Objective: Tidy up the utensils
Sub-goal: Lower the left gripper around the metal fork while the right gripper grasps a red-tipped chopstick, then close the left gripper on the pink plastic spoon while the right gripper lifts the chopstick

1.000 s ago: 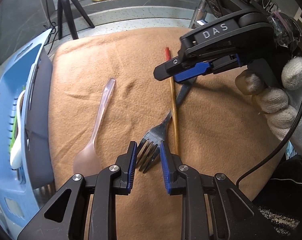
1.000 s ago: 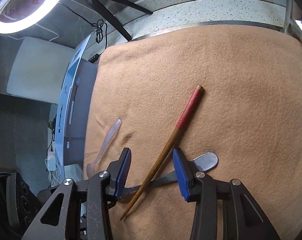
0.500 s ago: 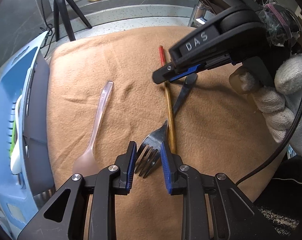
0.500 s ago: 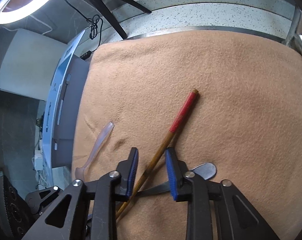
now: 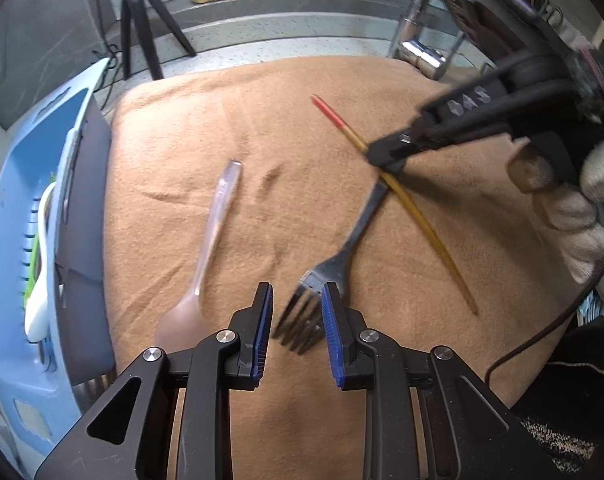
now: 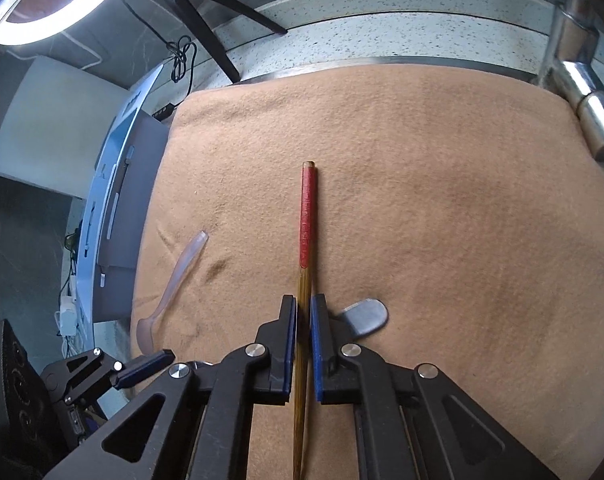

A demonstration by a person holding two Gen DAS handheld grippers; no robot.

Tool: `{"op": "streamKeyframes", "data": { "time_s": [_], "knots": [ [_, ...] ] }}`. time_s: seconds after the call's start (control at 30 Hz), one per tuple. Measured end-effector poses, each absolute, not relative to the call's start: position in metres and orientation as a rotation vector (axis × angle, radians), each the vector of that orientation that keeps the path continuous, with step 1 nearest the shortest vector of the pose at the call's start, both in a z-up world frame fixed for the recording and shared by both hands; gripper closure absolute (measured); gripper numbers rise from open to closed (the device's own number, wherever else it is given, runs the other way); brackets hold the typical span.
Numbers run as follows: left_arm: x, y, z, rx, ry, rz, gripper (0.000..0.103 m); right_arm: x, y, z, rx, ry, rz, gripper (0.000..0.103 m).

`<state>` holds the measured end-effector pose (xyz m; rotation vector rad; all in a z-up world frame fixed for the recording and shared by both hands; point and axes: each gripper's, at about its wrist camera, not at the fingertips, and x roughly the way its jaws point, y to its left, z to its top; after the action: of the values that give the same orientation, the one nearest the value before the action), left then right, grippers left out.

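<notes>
Left wrist view, left gripper [image 5: 294, 322]: jaws narrowly apart, straddling the tines of the fork [image 5: 334, 268]; whether the pads press on the tines cannot be told.
Left wrist view, fork: flat on the tan cloth [image 5: 261, 100], handle running away from the fingers and passing under the chopstick [image 5: 406, 200].
Left wrist view, spoon [image 5: 205, 248]: pale plastic, just outside the left finger, bowl near the fingertip, untouched.
Left wrist view, rack [image 5: 17, 184]: blue, at the cloth's edge, far beyond the left finger.
Left wrist view, right gripper [image 5: 390, 156]: ahead and right of the fingers, tip on the chopstick's shaft.
Right wrist view, right gripper [image 6: 303, 320]: fingers drawn together, clamped on the chopstick [image 6: 308, 216].
Right wrist view, chopstick: red end straight ahead of the fingertips, thin end running back between the fingers.
Right wrist view, fork handle [image 6: 366, 314]: just outside the right finger.
Step in hand: chopstick grasped, probably lift not begun.
Next move: raise chopstick clear of fork handle, carry toward rack; likely firmer closure needed on fork.
</notes>
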<state>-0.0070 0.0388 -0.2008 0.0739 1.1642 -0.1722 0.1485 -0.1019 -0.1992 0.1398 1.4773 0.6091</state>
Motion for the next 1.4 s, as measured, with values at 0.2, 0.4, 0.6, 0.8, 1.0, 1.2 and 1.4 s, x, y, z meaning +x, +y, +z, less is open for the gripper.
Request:
{"op": "streamKeyframes", "data": {
  "time_s": [0.2,0.4,0.6,0.8,1.0,1.2,1.4],
  "knots": [
    [0.0,0.054,-0.194,0.083,1.151,-0.108,0.08,0.145,-0.113,-0.199,0.172,1.479,0.604,0.096],
    [0.011,0.072,-0.198,0.092,1.179,-0.071,0.08,0.141,-0.118,-0.199,0.198,1.478,0.604,0.096],
    [0.022,0.079,-0.211,0.104,1.25,-0.07,0.08,0.14,-0.121,-0.199,0.227,1.478,0.604,0.097],
    [0.032,0.077,-0.217,0.118,1.287,-0.089,0.08,0.137,-0.126,-0.195,0.227,1.462,0.618,0.094],
    [0.039,0.071,-0.221,0.127,1.299,-0.112,0.09,0.133,-0.13,-0.2,0.221,1.497,0.654,0.093],
    [0.045,0.067,-0.221,0.083,1.287,-0.124,0.098,0.13,-0.122,-0.21,0.183,1.526,0.683,0.093],
    [0.051,0.066,-0.218,-0.008,1.261,-0.147,0.098,0.131,-0.119,-0.21,0.166,1.519,0.679,0.097]
  ]
}}
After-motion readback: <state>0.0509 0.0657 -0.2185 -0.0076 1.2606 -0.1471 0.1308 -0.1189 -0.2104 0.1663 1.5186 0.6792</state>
